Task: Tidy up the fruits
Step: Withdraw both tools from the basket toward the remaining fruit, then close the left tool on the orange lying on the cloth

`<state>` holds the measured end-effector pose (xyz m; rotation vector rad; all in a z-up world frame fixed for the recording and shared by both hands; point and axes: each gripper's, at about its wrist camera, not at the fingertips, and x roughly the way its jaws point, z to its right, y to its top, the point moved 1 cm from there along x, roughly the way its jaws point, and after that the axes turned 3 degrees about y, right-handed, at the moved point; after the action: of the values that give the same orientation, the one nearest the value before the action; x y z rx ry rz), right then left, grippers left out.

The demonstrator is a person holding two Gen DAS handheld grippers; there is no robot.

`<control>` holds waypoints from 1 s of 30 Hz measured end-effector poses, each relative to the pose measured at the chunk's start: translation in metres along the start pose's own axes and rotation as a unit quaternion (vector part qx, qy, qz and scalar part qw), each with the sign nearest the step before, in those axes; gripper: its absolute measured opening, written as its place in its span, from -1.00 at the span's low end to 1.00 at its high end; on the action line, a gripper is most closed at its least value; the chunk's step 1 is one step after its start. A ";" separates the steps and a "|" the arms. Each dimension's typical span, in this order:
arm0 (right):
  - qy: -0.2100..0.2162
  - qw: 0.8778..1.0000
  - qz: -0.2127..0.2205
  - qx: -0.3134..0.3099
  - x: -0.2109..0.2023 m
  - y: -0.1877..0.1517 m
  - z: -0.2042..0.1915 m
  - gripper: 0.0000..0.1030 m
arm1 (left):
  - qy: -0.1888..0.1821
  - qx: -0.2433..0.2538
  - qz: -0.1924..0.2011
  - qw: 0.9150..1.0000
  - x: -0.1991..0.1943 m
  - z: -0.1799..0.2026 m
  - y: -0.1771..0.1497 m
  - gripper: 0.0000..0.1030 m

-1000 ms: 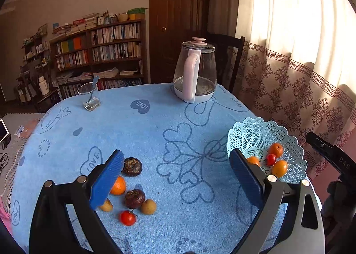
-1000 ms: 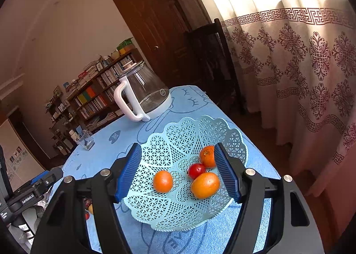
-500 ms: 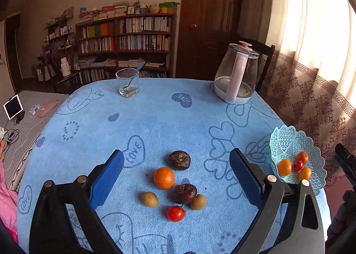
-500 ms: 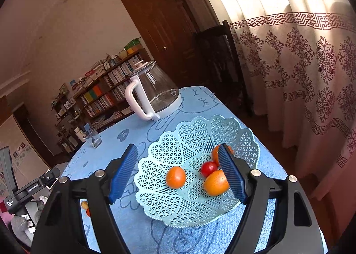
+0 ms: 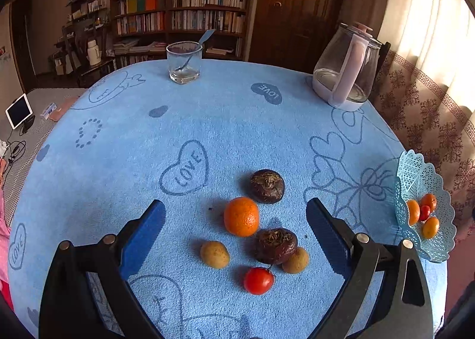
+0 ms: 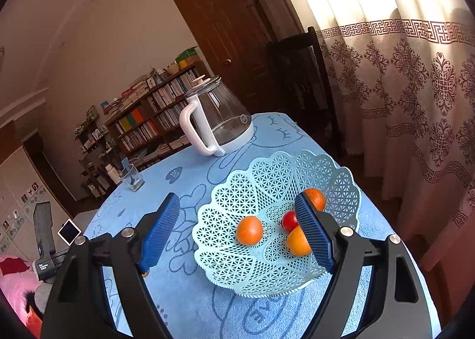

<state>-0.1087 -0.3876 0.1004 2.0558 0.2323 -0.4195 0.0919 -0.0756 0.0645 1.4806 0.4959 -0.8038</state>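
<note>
A round table under a blue towelling cloth (image 5: 124,167) printed with hearts and "LOVE" fills the left wrist view, with a bookcase (image 5: 190,12) and a dark wooden door behind it and a patterned curtain at the right. Six loose fruits lie in a cluster on the cloth: one orange (image 5: 241,216), two dark brown rough-skinned fruits, the far one (image 5: 267,186) just beyond the orange and the near one (image 5: 276,245) just beside it, two small tan fruits (image 5: 214,254) (image 5: 296,256), and one red tomato (image 5: 258,280) nearest the camera. One drinking glass (image 5: 184,66) holding a spoon stands at the far edge, one glass kettle (image 5: 346,72) at the far right. The left gripper (image 5: 236,235) hangs over the cluster with its blue pads spread wide, gripping nothing, the fruits lying between and beyond the fingers. At the right edge one pale-blue lattice basket (image 5: 415,167) shows four fruits. In the right wrist view the same cloth runs back to the kettle (image 6: 216,122) and glass (image 6: 132,177), with the curtain and a dark chair beyond. The basket (image 6: 237,265) holds three orange fruits (image 6: 249,230) (image 6: 297,241) (image 6: 317,197) and one red tomato (image 6: 288,220). The right gripper (image 6: 237,229) is poised just above the basket, pads wide apart and holding nothing, its right-hand pad crossing in front of three of the fruits.
</note>
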 end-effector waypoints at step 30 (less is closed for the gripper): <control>0.007 0.999 -0.034 -0.023 0.021 -0.016 -0.012 0.58 | -0.037 -0.004 -0.071 0.997 0.055 0.003 -0.014 -0.30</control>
<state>-0.0924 -0.3694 0.0846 2.0112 0.3174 -0.4385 0.1178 -0.0867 0.0148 1.4140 0.5523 -0.9631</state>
